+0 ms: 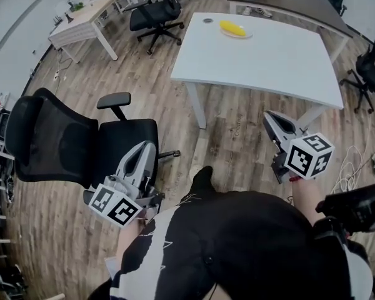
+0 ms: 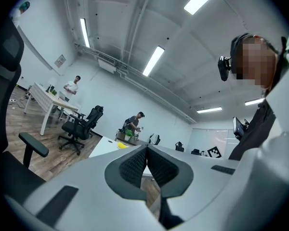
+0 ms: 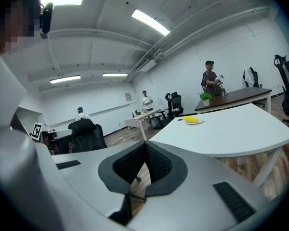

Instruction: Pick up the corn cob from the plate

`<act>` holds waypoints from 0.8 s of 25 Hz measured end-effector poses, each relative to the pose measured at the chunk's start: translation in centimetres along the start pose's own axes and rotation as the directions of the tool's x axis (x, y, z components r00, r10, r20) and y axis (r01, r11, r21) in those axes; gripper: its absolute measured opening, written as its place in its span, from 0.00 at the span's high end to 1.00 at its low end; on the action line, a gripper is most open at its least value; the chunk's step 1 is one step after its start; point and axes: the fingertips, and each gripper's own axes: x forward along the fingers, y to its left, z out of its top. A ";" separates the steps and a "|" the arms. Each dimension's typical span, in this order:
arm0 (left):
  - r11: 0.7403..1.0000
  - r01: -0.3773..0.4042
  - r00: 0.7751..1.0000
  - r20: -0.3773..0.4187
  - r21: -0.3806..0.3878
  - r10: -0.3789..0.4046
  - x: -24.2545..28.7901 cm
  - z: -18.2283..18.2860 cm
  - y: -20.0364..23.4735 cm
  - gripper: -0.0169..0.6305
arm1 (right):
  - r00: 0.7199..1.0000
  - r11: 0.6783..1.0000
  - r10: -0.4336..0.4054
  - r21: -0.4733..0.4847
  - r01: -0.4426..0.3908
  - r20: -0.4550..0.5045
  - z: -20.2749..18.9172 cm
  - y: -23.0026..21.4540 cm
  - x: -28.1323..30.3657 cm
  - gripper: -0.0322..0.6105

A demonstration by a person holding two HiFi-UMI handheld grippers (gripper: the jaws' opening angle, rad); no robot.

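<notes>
Corn cob (image 1: pixel 233 28) lies on its plate (image 1: pixel 248 35) near the far edge of the white worktop (image 1: pixel 269 64), well apart from left tongs (image 1: pixel 147 146) and right tongs (image 1: pixel 269 117), both closed and empty; arriving unopened, they could roll it off.

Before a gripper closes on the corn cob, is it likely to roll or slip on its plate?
The corn cob looks rounded and elongated, so it may roll if nudged sideways. It seems stiff, not floppy. The shallow plate looks light and might slide on the smooth white table.
</notes>
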 end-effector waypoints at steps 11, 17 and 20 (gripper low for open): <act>0.998 0.056 0.992 0.119 -0.030 -0.052 9.0 4.1 8.3 0.95 | 0.995 0.995 -0.080 0.059 0.083 -0.058 0.7 -5.0 8.5 0.93; 0.990 0.131 0.989 0.081 -0.043 -0.127 15.4 6.8 13.4 0.95 | 0.993 0.991 -0.116 0.064 0.118 -0.038 4.1 -6.6 14.5 0.93; 0.990 0.139 0.986 0.099 -0.031 -0.135 17.6 8.7 16.0 0.95 | 0.990 0.987 -0.141 0.072 0.142 -0.024 5.6 -7.2 17.1 0.93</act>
